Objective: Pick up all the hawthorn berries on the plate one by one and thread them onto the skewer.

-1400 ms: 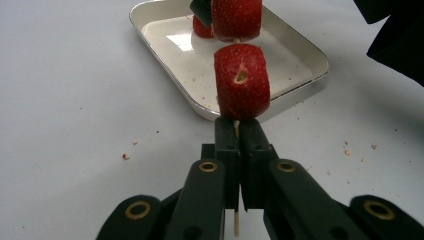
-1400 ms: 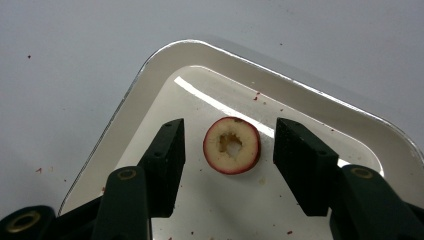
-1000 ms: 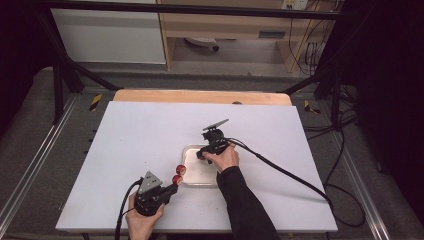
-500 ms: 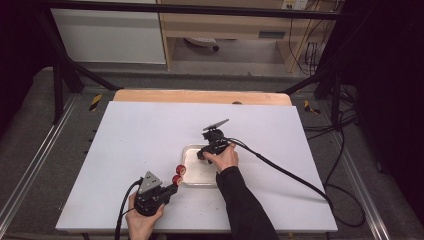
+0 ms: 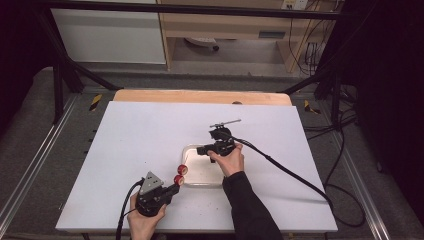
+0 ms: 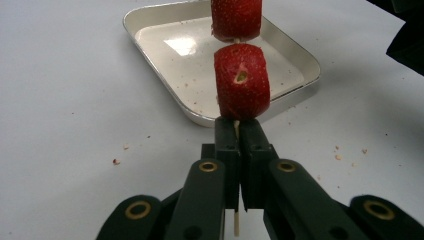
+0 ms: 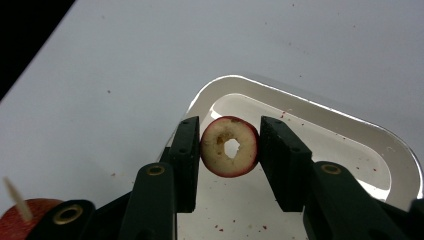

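Observation:
My left gripper (image 5: 172,188) (image 6: 239,127) is shut on a thin wooden skewer (image 6: 236,129) near the table's front edge. Two red strawberry pieces (image 5: 180,174) are threaded on it, one (image 6: 242,87) just above the jaws and another (image 6: 236,17) higher up. My right gripper (image 5: 202,149) (image 7: 229,150) hangs over the white tray (image 5: 200,175) (image 7: 320,107). It is shut on a round, red-skinned fruit slice (image 7: 229,146) with a hole through its pale middle. Its jaws have just been closing on that slice.
The tray (image 6: 165,30) lies at the table's middle, its floor flecked with red crumbs. A strawberry (image 7: 25,212) with the skewer's tip (image 7: 15,192) pokes in at the right gripper view's lower left. A black cable (image 5: 290,172) trails right across the white tabletop (image 5: 140,135).
My right hand has lifted a little and shifted slightly to the right with the slice. The left hand and its skewer have stayed still.

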`<control>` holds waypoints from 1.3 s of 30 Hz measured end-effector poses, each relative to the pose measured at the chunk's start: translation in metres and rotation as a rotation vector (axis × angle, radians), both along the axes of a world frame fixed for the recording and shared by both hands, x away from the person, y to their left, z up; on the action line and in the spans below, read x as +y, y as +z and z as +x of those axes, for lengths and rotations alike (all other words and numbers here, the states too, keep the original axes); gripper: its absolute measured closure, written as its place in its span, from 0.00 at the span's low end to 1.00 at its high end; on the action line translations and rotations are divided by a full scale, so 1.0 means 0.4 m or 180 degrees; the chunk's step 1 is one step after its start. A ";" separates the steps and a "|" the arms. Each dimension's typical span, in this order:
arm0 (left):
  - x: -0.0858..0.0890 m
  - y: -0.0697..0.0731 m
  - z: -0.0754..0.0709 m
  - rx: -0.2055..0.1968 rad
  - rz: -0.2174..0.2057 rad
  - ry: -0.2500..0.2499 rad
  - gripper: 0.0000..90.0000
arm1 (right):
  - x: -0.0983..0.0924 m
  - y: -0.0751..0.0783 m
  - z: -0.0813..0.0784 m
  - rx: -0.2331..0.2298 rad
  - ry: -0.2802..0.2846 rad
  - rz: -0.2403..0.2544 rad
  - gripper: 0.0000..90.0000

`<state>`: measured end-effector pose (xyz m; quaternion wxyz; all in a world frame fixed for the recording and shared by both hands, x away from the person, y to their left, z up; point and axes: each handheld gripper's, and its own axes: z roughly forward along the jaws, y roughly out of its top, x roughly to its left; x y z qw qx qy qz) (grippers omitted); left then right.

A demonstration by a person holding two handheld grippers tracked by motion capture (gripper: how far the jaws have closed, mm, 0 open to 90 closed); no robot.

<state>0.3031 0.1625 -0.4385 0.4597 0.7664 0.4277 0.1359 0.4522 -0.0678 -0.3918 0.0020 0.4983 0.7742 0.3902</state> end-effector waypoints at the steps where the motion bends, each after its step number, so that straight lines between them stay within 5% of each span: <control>1: -0.003 0.000 0.000 0.0001 -0.0014 0.0004 0.98 | -0.007 0.003 -0.007 -0.0025 -0.0014 0.0064 0.69; 13: -0.072 0.006 -0.005 0.0021 -0.0172 -0.0039 0.98 | -0.105 0.000 -0.086 -0.0496 -0.0261 0.0972 0.69; 22: -0.127 0.004 -0.004 0.0110 -0.0359 -0.0050 0.98 | -0.144 0.002 -0.128 -0.0848 -0.0428 0.1444 0.69; 30: -0.165 0.009 -0.005 0.0170 -0.0505 -0.0087 0.98 | -0.148 0.006 -0.156 -0.1007 -0.0447 0.1706 0.69; 39: -0.169 0.018 -0.003 0.0170 -0.0567 -0.0082 0.98 | -0.150 0.012 -0.169 -0.1063 -0.0396 0.1775 0.69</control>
